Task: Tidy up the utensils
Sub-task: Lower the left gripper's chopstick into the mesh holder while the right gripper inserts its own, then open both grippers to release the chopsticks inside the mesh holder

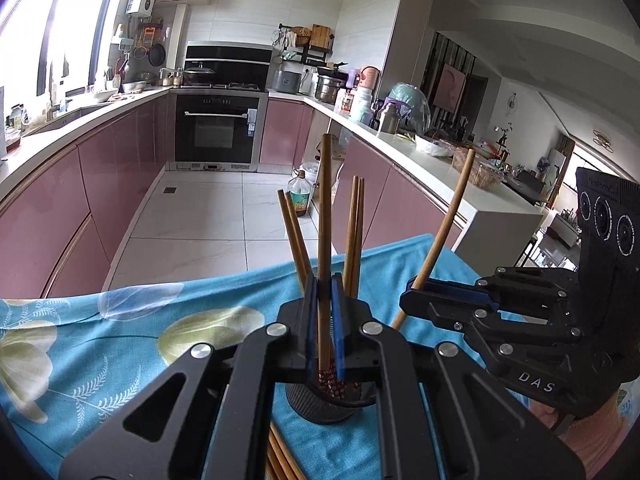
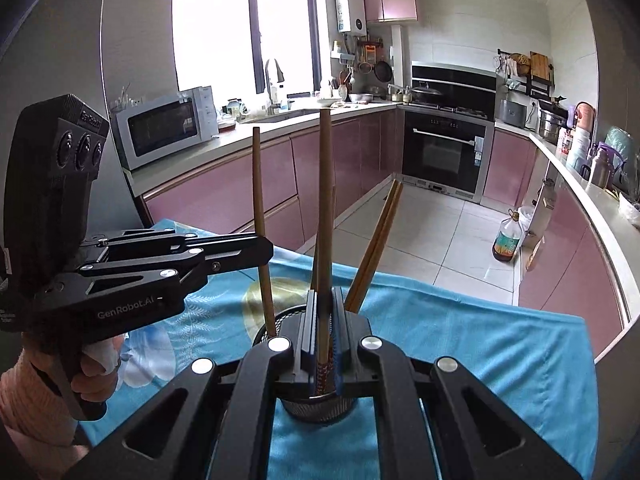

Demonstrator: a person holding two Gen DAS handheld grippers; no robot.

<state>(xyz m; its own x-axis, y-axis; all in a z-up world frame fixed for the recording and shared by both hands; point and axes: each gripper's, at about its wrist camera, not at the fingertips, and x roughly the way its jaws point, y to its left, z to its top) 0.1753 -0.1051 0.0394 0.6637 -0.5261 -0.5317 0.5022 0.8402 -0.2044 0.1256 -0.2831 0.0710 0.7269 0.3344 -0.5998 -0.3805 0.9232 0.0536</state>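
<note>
A black mesh holder (image 1: 332, 404) (image 2: 316, 408) stands on the blue floral cloth (image 1: 120, 340) (image 2: 480, 340), with several wooden chopsticks (image 1: 354, 232) (image 2: 376, 248) leaning in it. My left gripper (image 1: 324, 284) (image 2: 266, 250) is shut on one upright chopstick (image 1: 324, 208) (image 2: 259, 200) whose patterned lower end reaches into the holder's mouth. My right gripper (image 2: 325, 292) (image 1: 412, 296) is shut on another chopstick (image 2: 325, 200) (image 1: 448, 224), also with its lower end at the holder. Both grippers meet over the holder from opposite sides.
Loose chopsticks (image 1: 280, 456) lie on the cloth just in front of the holder. The table's far edge drops to a tiled floor with an oil bottle (image 1: 300, 196) (image 2: 507, 240). Pink kitchen cabinets and a microwave (image 2: 168, 132) stand beyond. A hand (image 2: 96, 364) grips the left handle.
</note>
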